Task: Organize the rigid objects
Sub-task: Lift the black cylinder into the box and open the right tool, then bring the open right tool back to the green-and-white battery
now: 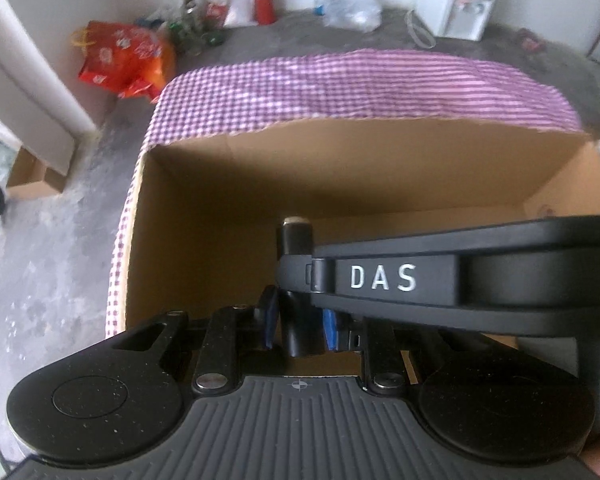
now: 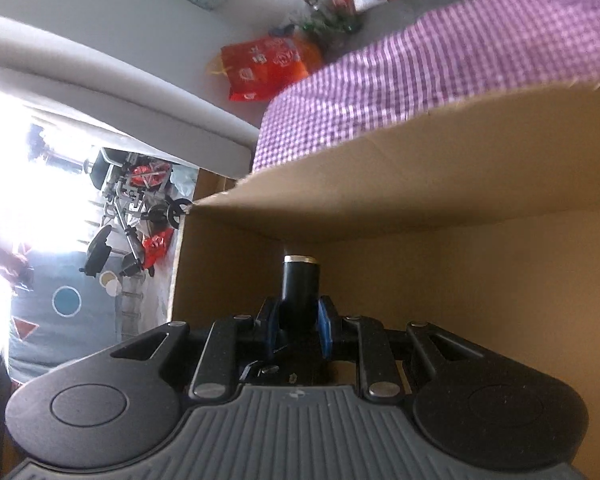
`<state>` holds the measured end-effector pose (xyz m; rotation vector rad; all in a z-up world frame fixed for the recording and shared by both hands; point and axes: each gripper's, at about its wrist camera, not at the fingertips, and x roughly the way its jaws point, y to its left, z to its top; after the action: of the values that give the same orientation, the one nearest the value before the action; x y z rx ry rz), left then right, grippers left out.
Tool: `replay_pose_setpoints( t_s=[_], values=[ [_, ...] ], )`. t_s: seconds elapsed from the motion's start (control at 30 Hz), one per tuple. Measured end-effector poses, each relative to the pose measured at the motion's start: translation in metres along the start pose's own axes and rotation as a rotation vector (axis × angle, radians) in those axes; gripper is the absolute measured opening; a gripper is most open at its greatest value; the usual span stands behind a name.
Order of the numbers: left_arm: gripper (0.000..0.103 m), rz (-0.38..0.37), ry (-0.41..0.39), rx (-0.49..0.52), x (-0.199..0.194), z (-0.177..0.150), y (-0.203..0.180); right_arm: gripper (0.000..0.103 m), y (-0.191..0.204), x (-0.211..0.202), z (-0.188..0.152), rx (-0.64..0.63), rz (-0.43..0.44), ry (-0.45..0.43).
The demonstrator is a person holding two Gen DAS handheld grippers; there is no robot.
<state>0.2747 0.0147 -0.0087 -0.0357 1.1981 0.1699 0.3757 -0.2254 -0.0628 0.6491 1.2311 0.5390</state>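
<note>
Clearly, a black cylinder with a metal-ringed tip (image 2: 300, 280) sits clamped between the blue pads (image 2: 323, 326) of the right claw (image 2: 298, 326), low inside the cardboard box (image 2: 460, 280). From the other wrist, the left claw (image 1: 298, 322) likewise grips a black cylinder (image 1: 296, 240), and the right claw's "DAS" finger (image 1: 384, 278) crosses it. Purple checked cloth (image 1: 360, 84) covers the table beyond the box.

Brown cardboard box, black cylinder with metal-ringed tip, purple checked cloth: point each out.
Brown cardboard box (image 1: 380, 168): left wrist view, inner far wall.
Black cylinder with metal-ringed tip (image 2: 300, 284): right wrist view, mid shaft above the fingers.
Purple checked cloth (image 1: 340, 84): left wrist view, middle of the fabric.
</note>
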Motion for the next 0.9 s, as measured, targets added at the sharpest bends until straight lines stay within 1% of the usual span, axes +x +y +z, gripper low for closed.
replay_pose_setpoints(
  t_s=[0.2,0.37,0.47,0.57,0.7,0.8,0.9],
  values=[
    [0.025,-0.007,-0.003,-0.024,-0.007,0.000,0.007,0.024,-0.005,0.004,-0.003,0.026,0.006,0.012],
    [0.029,-0.021,-0.039,-0.012,-0.028,-0.004,0.006,0.024,-0.002,-0.014,-0.007,0.029,0.027,-0.010],
    [0.031,-0.041,-0.060,-0.009,-0.044,-0.008,0.004,0.024,0.003,-0.031,-0.014,0.018,0.039,-0.033],
    [0.033,-0.058,-0.090,0.012,-0.064,-0.019,-0.002,0.024,0.009,-0.052,-0.025,0.001,0.048,-0.058],
    [0.035,-0.094,-0.128,0.046,-0.097,-0.041,-0.010,0.024,0.015,-0.087,-0.047,-0.035,0.071,-0.105],
    [0.037,-0.111,-0.154,0.092,-0.117,-0.065,-0.019,0.024,0.018,-0.116,-0.071,-0.061,0.091,-0.149],
    [0.037,-0.131,-0.160,0.121,-0.128,-0.089,-0.025,0.024,0.015,-0.142,-0.099,-0.068,0.098,-0.190]
  ],
)
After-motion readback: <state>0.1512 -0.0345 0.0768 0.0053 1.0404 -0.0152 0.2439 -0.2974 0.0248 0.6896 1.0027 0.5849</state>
